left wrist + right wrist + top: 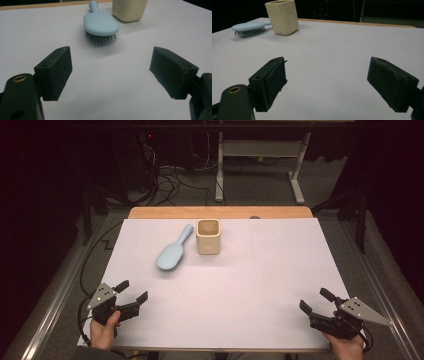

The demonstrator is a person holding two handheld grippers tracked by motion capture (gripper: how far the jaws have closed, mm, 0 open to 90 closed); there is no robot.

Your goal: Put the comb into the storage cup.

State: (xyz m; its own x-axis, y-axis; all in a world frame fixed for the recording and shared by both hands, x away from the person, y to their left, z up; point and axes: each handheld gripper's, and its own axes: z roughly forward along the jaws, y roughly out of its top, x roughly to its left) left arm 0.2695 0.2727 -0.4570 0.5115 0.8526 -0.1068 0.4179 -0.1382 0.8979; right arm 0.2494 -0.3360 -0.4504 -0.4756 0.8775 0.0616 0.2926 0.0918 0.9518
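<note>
Both tools sit low at the near edge of the white desk (225, 310). The left tool (134, 291) has its jaws spread wide with nothing between them, and the right tool (315, 301) is just as wide. Far ahead, the pale blue hairbrush (172, 252) lies bristles down, its handle apparently just beside the cream cup (208, 236).

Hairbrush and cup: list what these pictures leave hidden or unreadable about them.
- Hairbrush: left gripper view cuts its handle tip at the top edge; high view shows its back, the bristles underneath.
- Cup: left gripper view crops its rim; its bottom inside is shadowed in the high view.
- Right gripper view: the cup hides the handle's end.
</note>
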